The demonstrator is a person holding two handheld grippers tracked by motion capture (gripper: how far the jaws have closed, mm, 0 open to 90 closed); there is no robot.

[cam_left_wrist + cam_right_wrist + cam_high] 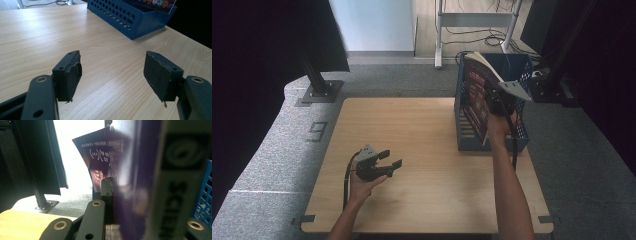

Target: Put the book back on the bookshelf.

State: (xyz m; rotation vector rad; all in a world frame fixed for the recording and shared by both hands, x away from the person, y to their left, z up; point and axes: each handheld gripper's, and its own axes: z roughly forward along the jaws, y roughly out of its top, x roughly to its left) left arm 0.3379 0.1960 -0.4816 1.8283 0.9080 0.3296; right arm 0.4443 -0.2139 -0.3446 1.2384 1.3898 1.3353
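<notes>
Blue basket (521,131) — dark purple-red book (475,95).

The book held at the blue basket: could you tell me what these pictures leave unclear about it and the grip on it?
- Book title: too small in the high view, blurred in the right gripper view.
- Book's lower edge: hidden in the high view by the blue basket wall.
- Right gripper: its far jaw is hidden behind the book in the right gripper view.
- Basket contents: cut off by the top edge of the left gripper view.

The crate (519,135) stands at the table's (422,150) upper right edge, with the book (476,95) upright in it. The left tongs (393,159) are lower left of centre, well apart.
</notes>
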